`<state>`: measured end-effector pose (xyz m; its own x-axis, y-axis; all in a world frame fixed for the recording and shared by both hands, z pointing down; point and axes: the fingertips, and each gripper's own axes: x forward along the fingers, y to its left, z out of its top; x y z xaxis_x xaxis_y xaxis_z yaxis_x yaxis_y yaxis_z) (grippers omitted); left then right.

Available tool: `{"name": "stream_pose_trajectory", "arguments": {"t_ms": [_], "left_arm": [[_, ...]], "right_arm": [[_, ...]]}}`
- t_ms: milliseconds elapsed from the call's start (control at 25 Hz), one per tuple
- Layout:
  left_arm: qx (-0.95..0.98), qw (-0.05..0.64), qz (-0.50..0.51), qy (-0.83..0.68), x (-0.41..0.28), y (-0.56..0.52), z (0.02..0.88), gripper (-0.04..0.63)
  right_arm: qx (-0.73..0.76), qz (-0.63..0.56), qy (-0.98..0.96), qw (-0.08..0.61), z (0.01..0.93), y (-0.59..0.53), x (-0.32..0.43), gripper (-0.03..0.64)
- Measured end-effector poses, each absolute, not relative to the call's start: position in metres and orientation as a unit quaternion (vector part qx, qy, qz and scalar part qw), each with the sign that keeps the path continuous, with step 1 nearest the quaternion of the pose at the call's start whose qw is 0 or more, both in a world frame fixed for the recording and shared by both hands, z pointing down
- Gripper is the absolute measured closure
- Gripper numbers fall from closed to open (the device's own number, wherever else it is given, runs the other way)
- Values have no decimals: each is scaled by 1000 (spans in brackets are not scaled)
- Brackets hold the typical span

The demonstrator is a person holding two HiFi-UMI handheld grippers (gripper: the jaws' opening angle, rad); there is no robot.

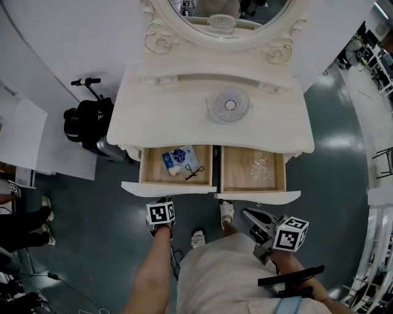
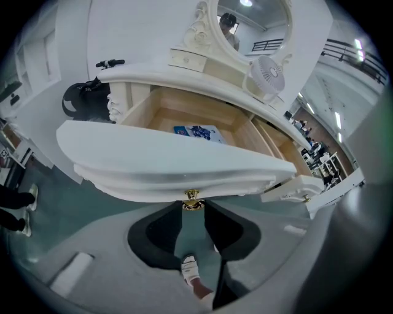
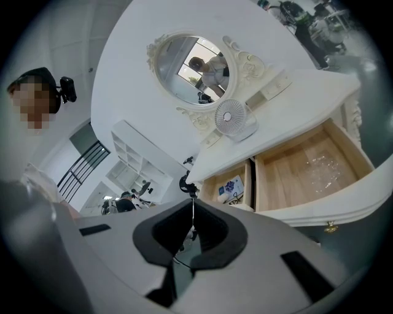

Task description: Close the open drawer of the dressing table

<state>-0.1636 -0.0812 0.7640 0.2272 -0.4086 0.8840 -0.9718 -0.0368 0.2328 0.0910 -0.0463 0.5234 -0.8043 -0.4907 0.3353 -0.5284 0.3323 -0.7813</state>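
The white dressing table (image 1: 184, 116) has both wooden drawers pulled out. The left drawer's white front (image 1: 169, 188) (image 2: 172, 165) carries a small brass knob (image 2: 191, 199). My left gripper (image 2: 191, 207) points down at that front, its jaws apart, and the knob sits right at the tips of its dark fingers (image 2: 161, 230). I cannot see the pads pressing on it. My right gripper (image 1: 247, 214) (image 3: 193, 202) is held back from the right drawer's front (image 1: 258, 196), jaws together and empty. A blue packet (image 1: 180, 158) lies in the left drawer.
A small white fan (image 1: 229, 105) stands on the tabletop below the oval mirror (image 1: 221, 15). The right drawer holds a clear crumpled wrapper (image 1: 261, 168). A black bag and scooter (image 1: 89, 122) stand left of the table. The person's slippered feet (image 1: 226, 211) are under the drawers.
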Motion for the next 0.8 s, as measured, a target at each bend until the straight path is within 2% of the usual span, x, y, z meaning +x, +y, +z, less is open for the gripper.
{"name": "stream_pose_trajectory", "arguments": {"t_ms": [800], "left_arm": [[638,450,323,-535,-162,-115,764,476]], "right_arm": [[324,499,-804,15,533,-59,104,600]]}}
